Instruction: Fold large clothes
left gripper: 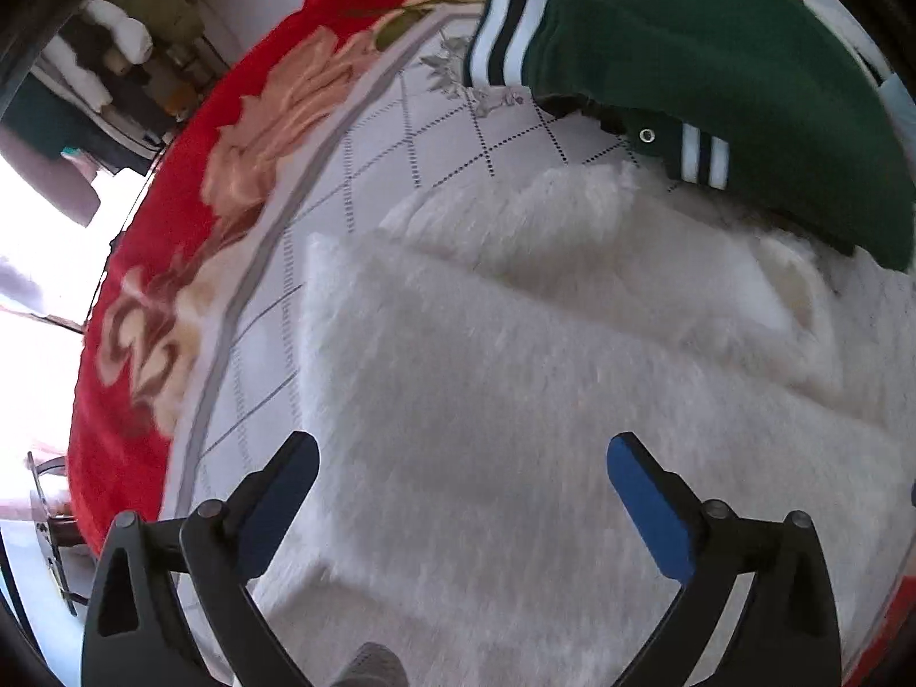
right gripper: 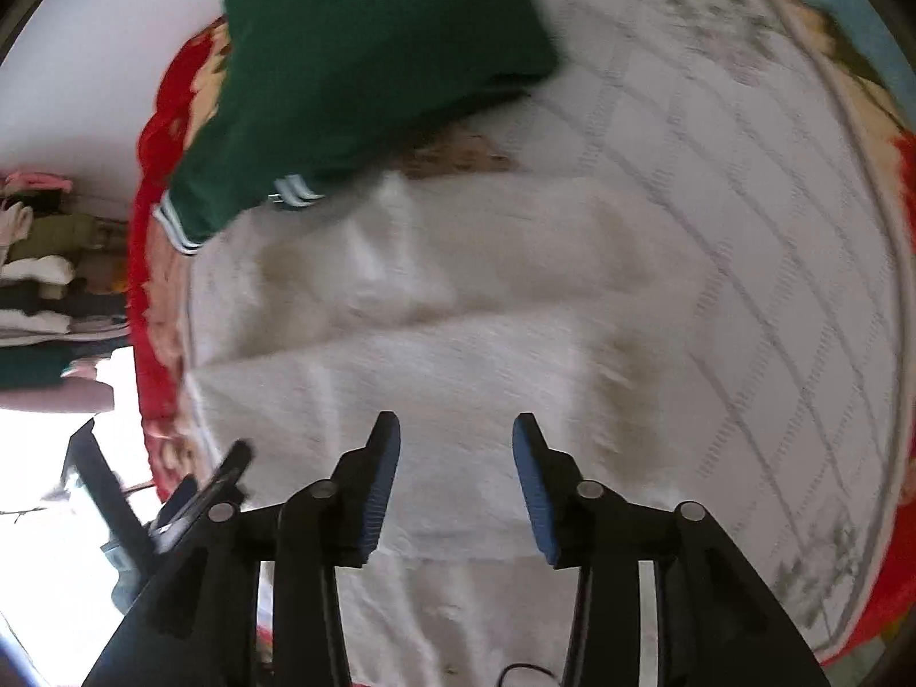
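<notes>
A large white fluffy garment lies partly folded on the bed, with a flap laid across its middle. It also shows in the right wrist view. My left gripper is open and empty, hovering just above the garment's near part. My right gripper is open and empty above the same garment. A folded dark green garment with white stripes lies at the far side and overlaps the white one's far edge; it also shows in the right wrist view.
The bed has a white quilted cover with a red floral border. Shelves with stacked clothes stand beside the bed. The left gripper's body shows at the lower left of the right wrist view.
</notes>
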